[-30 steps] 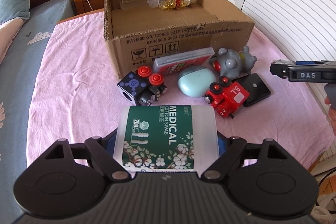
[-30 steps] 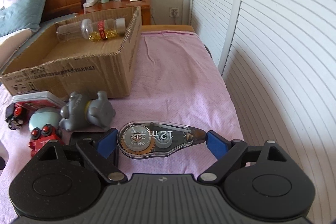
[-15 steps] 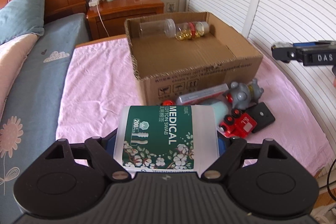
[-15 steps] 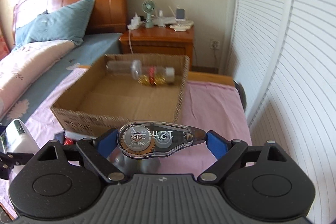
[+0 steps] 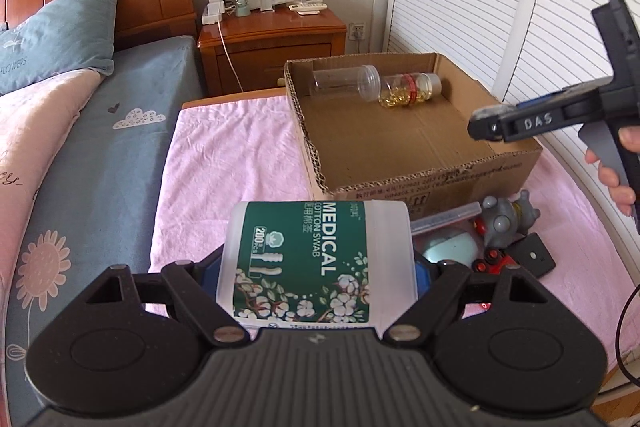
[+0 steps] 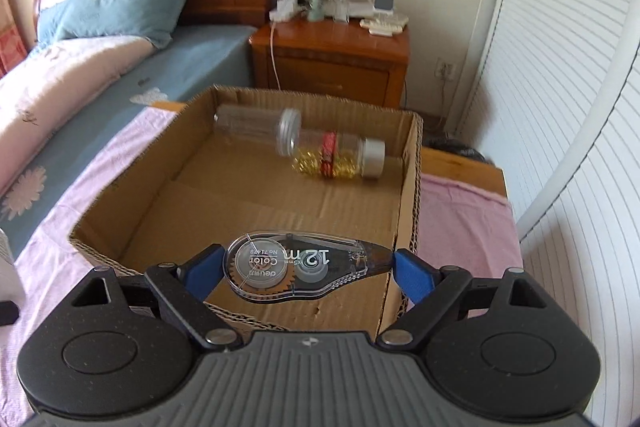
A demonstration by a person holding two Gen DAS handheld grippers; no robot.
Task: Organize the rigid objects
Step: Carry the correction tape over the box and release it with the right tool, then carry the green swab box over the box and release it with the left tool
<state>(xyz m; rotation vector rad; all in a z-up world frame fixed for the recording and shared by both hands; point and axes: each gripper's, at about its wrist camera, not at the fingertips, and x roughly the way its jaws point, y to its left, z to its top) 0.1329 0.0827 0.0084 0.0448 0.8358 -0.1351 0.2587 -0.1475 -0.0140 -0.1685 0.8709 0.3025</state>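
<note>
A bedroom: a pink cloth (image 5: 224, 163) covers the table beside a bed (image 5: 100, 131), with a wooden nightstand (image 5: 272, 39) and white louvred doors behind. An open cardboard box (image 5: 420, 179) sits on the cloth, holding two clear bottles (image 6: 296, 139) lying end to end, one with golden capsules. The left gripper (image 5: 316, 267) has its jaws clamped on the sides of a cotton swab tub (image 5: 316, 259), held above the cloth just short of the box. The right gripper (image 6: 308, 267) has its jaws pressed on the two ends of a correction tape dispenser (image 6: 304, 265), held over the box's near edge. Toys (image 5: 504, 231) lie clustered against the box's front wall.
</note>
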